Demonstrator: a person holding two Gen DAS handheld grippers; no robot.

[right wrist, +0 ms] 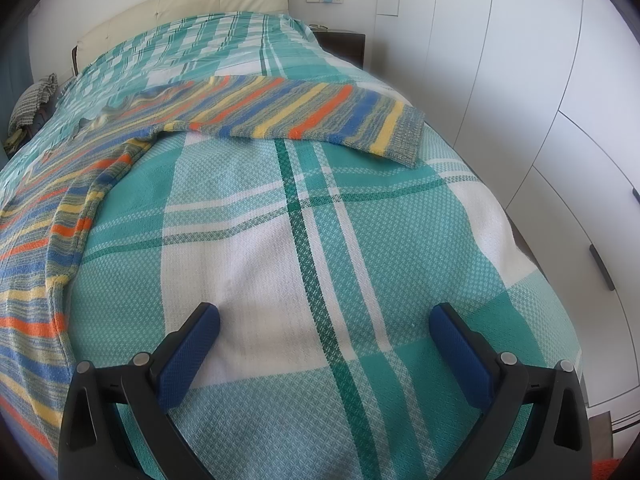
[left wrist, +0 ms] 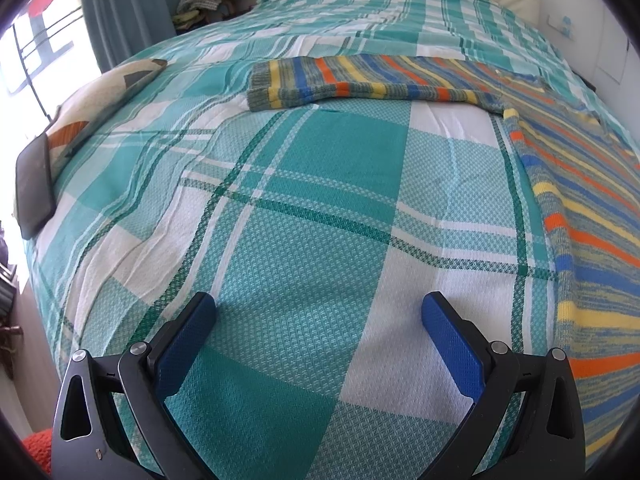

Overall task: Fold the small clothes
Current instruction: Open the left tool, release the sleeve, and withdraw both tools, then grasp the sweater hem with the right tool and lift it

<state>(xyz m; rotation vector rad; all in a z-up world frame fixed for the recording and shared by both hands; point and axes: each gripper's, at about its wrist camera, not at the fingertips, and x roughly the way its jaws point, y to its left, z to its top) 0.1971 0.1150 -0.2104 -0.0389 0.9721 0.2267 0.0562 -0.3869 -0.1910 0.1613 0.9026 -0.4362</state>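
A striped knit sweater (left wrist: 580,184) in blue, orange, yellow and grey lies spread flat on the bed. In the left wrist view its body is at the right and one sleeve (left wrist: 340,84) stretches left across the bed. In the right wrist view the sweater's body (right wrist: 52,216) is at the left and the other sleeve (right wrist: 320,116) stretches right, its cuff (right wrist: 408,136) near the bed's edge. My left gripper (left wrist: 318,312) is open and empty above the bedspread, short of the sweater. My right gripper (right wrist: 324,320) is open and empty too.
The bed has a teal and white plaid bedspread (left wrist: 304,208). A patterned cushion (left wrist: 104,100) and a dark phone (left wrist: 34,184) lie at its left edge by the window. A cream headboard (right wrist: 180,4) is at the far end. White wardrobe doors (right wrist: 540,120) stand at the right.
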